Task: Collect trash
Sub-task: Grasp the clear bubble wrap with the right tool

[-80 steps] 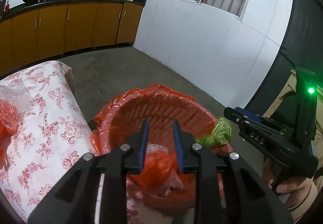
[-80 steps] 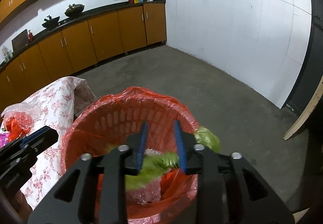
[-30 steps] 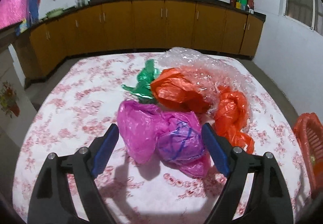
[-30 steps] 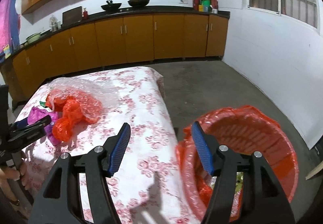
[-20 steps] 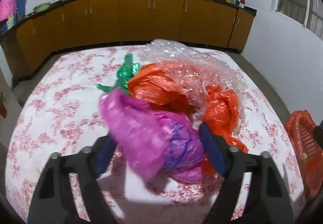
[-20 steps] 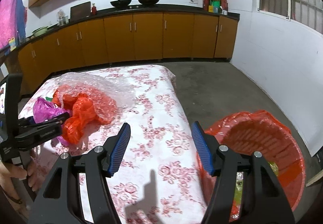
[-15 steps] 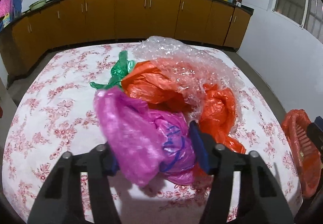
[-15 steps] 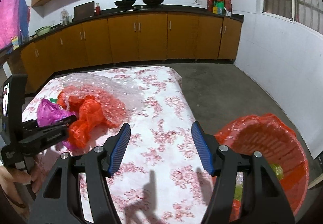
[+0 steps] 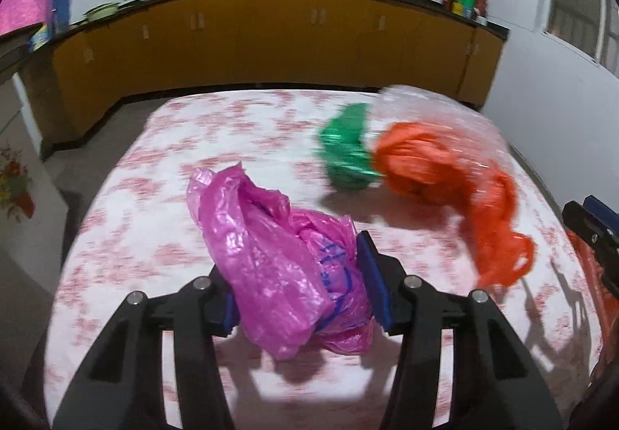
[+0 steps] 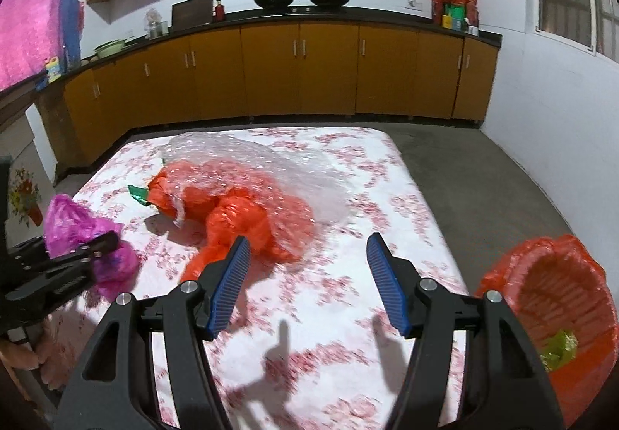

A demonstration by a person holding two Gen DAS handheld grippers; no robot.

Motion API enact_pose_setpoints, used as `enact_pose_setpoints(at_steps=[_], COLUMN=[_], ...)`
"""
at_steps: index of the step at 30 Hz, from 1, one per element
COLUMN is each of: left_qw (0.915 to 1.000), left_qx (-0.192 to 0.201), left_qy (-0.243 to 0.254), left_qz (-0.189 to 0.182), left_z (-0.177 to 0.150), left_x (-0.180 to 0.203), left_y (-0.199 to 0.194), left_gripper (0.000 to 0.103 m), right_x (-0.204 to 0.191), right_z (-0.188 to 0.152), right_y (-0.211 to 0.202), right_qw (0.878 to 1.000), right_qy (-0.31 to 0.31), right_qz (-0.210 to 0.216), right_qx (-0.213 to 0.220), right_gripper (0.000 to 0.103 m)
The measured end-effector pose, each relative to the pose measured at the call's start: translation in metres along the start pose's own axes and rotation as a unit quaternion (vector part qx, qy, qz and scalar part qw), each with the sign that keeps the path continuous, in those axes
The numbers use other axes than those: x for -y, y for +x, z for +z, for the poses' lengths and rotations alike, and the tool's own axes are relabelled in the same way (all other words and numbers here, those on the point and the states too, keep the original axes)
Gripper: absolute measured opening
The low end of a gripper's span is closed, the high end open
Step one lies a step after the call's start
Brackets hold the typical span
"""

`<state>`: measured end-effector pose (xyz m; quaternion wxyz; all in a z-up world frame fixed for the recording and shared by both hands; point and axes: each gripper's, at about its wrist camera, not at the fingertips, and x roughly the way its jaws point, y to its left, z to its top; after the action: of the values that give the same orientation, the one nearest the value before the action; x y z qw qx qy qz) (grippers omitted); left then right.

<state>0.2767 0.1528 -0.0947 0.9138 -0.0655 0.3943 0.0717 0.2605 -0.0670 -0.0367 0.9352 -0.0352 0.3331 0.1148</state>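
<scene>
1. Orange kitchen cabinets (image 10: 271,70) line the wall behind a table under a floral tablecloth (image 10: 340,314).
2. Closing jaws of the left gripper (image 9: 298,283) press both blue pads into a crumpled pink plastic bag (image 9: 278,267), lifted clear of the cloth.
3. Beyond it lie a green bag (image 9: 346,149), an orange bag (image 9: 437,174) and clear bubble wrap (image 10: 278,159), bunched together.
4. Spread wide and empty, the right gripper (image 10: 305,283) hovers just beside the orange bag.
5. An orange-lined waste basket (image 10: 549,286) stands off the table's right edge.
</scene>
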Motion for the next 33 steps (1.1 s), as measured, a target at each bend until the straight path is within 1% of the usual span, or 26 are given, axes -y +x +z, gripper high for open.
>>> enact_pose_setpoints(at_steps=[3,6,11,15,17,27,30,31,32,33], left_qw=[0.9998,0.9994,0.9993,0.9994,0.9993,0.9993,0.9992,0.9992,0.9993,0.9993], left_qx=[0.002,0.002,-0.001,0.0,-0.001,-0.003,-0.003,-0.003,-0.003,-0.002], left_qy=[-0.011,-0.024,-0.031,-0.031,-0.033,-0.036,-0.036,-0.036,-0.036,-0.035], left_qz=[0.017,0.023,0.019,0.017,0.016,0.014,0.013,0.014,0.014,0.014], left_z=[0.0,0.0,0.001,0.001,0.001,0.001,0.001,0.001,0.001,0.001], left_x=[-0.02,-0.034,-0.038,-0.037,-0.039,-0.04,-0.04,-0.039,-0.039,-0.039], left_y=[-0.001,-0.002,-0.001,-0.002,-0.001,0.001,0.001,0.001,0.001,0.001], left_gripper=[0.051,0.051,0.052,0.052,0.052,0.052,0.052,0.052,0.052,0.052], right_x=[-0.006,-0.013,-0.023,-0.033,-0.036,-0.043,-0.045,-0.046,-0.047,-0.047], right_z=[0.006,0.016,0.032,0.038,0.038,0.045,0.048,0.048,0.049,0.05], right_y=[0.01,0.021,0.033,0.041,0.044,0.064,0.07,0.071,0.073,0.074], right_qw=[1.0,1.0,0.999,0.999,0.999,0.998,0.998,0.998,0.998,0.998], right_qy=[0.001,0.007,0.003,-0.01,-0.018,-0.04,-0.047,-0.049,-0.051,-0.053], right_qz=[0.006,0.014,0.031,0.041,0.045,0.044,0.044,0.043,0.042,0.041], right_qx=[0.003,0.007,0.016,0.018,0.016,0.006,0.002,0.001,0.0,0.0], right_gripper=[0.062,0.061,0.059,0.058,0.055,0.048,0.037,0.031,0.022,0.018])
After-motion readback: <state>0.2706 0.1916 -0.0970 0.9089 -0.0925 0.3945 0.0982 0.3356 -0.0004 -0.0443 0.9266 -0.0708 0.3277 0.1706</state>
